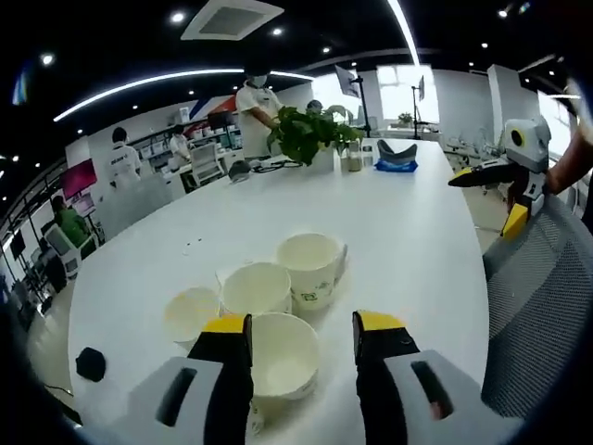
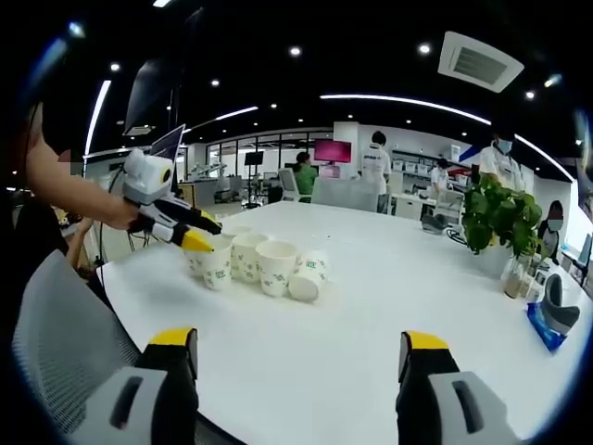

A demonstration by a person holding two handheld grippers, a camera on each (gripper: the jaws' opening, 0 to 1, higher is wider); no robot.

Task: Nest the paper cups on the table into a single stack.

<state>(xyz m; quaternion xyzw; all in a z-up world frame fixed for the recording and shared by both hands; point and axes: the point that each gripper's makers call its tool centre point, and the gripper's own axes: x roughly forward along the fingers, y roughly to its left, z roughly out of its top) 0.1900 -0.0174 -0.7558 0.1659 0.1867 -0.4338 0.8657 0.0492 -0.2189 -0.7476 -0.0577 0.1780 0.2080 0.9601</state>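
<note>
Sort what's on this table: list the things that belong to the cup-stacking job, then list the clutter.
Job:
upright white paper cups with green print
one white paper cup lying on its side
left gripper, open over the nearest cup
right gripper, open, away from the cups

Clutter:
leafy green potted plant
blue cloth with a dark object on it
small black object at the table edge

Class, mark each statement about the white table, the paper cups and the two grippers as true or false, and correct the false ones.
1. All the paper cups stand upright. False: one cup lies on its side.
2. The left gripper is open over a cup. True.
3. The right gripper holds a cup. False: it is open and empty.
4. A potted plant stands on the table. True.
5. The cups are already nested. False: they sit side by side.
</note>
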